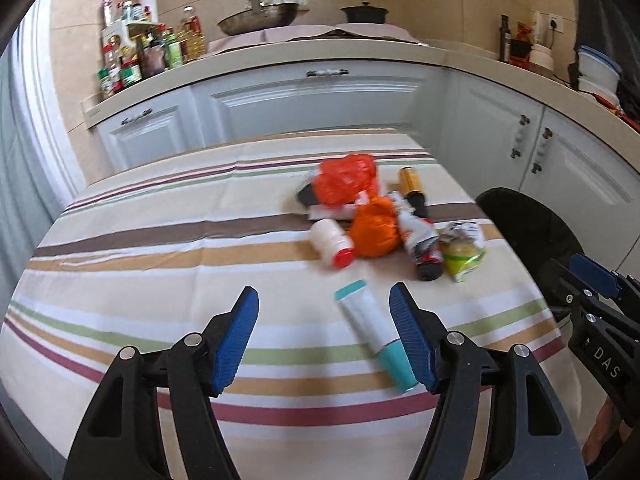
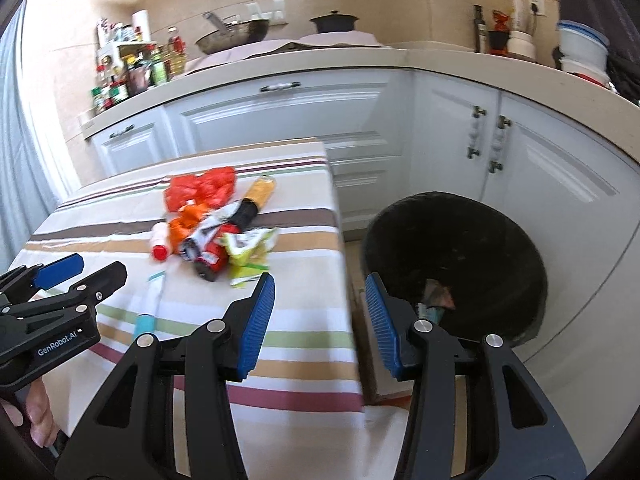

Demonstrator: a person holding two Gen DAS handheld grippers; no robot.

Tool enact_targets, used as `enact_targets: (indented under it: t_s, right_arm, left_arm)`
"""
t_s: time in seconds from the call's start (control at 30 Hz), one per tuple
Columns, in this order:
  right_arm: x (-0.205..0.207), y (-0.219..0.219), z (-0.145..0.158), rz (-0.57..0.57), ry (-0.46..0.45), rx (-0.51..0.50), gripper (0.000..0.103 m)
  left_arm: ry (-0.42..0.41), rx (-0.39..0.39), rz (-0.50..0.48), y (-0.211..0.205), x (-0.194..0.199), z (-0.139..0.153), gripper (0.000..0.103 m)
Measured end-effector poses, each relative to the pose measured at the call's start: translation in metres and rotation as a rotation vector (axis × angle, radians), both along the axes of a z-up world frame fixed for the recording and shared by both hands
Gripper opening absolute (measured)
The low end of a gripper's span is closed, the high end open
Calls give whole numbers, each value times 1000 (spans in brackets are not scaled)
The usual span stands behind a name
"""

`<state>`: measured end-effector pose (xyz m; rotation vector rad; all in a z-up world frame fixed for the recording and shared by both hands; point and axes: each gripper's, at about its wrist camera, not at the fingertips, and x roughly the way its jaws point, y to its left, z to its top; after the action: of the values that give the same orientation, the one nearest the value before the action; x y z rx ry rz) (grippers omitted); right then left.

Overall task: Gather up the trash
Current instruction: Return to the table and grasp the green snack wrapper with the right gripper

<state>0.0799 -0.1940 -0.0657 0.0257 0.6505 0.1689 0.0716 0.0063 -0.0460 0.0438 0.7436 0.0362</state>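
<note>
A pile of trash lies on the striped table (image 1: 160,280): a red plastic bag (image 1: 346,178), an orange wad (image 1: 374,232), a white bottle with red cap (image 1: 332,242), a gold-and-black bottle (image 1: 412,188), a crumpled wrapper (image 1: 418,240) and a green packet (image 1: 464,254). A white and teal tube (image 1: 376,334) lies nearer, just inside the right finger of my open, empty left gripper (image 1: 324,300). My right gripper (image 2: 320,286) is open and empty, over the table's right edge beside the black bin (image 2: 456,264). The pile also shows in the right wrist view (image 2: 212,232).
The bin (image 1: 528,224) stands on the floor right of the table and holds some scraps (image 2: 436,300). White cabinets (image 1: 312,104) and a counter with bottles (image 1: 140,52), a wok (image 1: 260,18) and a pot (image 1: 364,12) run behind.
</note>
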Motion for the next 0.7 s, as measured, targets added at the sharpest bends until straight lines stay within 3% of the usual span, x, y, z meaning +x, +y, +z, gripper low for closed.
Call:
enact_targets:
  t_s: [0.37,0.7]
  right_arm:
    - [35,47,3,78,17,-30,53]
    - [72,60,-7,74,124,-47,53]
  left_arm:
    - [7,-7,100,43,8,-6,66]
    - [27,-40,188,82,25,-14,67]
